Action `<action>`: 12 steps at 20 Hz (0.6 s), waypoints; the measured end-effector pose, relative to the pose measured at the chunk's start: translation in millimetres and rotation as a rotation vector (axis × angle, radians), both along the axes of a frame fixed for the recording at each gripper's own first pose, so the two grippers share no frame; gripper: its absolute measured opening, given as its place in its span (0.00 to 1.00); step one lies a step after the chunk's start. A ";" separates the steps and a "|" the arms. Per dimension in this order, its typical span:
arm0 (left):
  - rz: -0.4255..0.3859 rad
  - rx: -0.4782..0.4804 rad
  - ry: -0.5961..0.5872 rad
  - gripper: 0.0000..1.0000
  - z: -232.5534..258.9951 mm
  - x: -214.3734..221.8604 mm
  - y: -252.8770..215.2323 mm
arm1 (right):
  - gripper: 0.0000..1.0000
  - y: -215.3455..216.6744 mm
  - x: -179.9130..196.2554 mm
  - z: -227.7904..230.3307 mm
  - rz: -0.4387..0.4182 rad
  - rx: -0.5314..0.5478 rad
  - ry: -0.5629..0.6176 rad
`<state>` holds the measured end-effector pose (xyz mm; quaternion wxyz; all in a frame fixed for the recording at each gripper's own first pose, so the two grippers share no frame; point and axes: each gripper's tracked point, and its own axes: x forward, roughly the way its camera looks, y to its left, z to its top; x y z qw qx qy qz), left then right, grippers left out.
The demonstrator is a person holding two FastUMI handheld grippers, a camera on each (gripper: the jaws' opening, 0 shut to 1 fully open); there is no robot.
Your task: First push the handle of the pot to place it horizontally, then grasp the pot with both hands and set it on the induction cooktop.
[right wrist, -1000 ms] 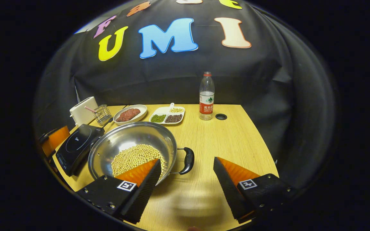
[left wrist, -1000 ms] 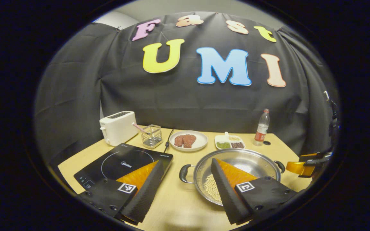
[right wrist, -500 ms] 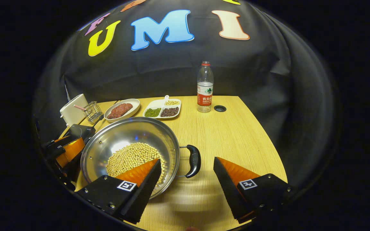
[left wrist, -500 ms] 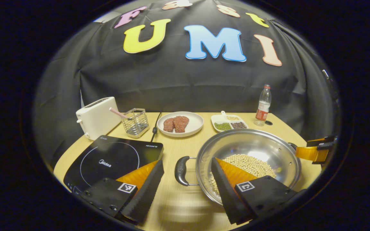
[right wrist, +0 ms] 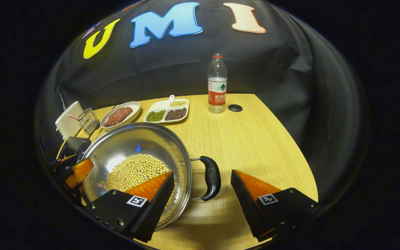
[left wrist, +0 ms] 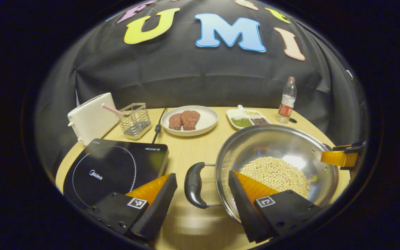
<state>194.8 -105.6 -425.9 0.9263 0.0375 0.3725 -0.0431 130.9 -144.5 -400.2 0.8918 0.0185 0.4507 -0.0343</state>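
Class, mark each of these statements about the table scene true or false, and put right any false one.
1. The pot holds pale beans. True.
2. The pot sits on the cooktop. False: it is on the table, beside the cooktop.
3. The left gripper is shut on a pot handle. False: it is open, a finger on each side of the handle.
4. The plate holds meat. True.
5. The bottle lies on its side. False: it stands upright.

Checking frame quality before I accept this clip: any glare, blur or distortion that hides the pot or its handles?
Left gripper view: glare patch inside the pot, soybeans readable, near handle sharp; the table in front looks smeared. Right gripper view: fisheye curves the table's edges, handle crisp, bluish reflection in the steel.
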 end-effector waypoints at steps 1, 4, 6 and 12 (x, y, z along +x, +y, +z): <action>-0.003 0.002 0.008 0.95 -3.4 2.1 -0.7 | 1.00 -1.6 0.4 -3.2 0.000 -0.011 0.008; -0.008 0.014 0.029 0.95 -11.2 3.7 -1.9 | 0.93 -3.7 1.6 -11.3 0.002 -0.032 0.023; -0.007 0.012 0.042 0.99 -15.9 2.6 -2.4 | 0.79 -4.4 1.0 -16.2 0.008 -0.037 0.035; 0.007 0.025 0.062 0.84 -19.1 2.4 -4.8 | 0.62 0.5 2.5 -16.2 0.027 -0.030 0.033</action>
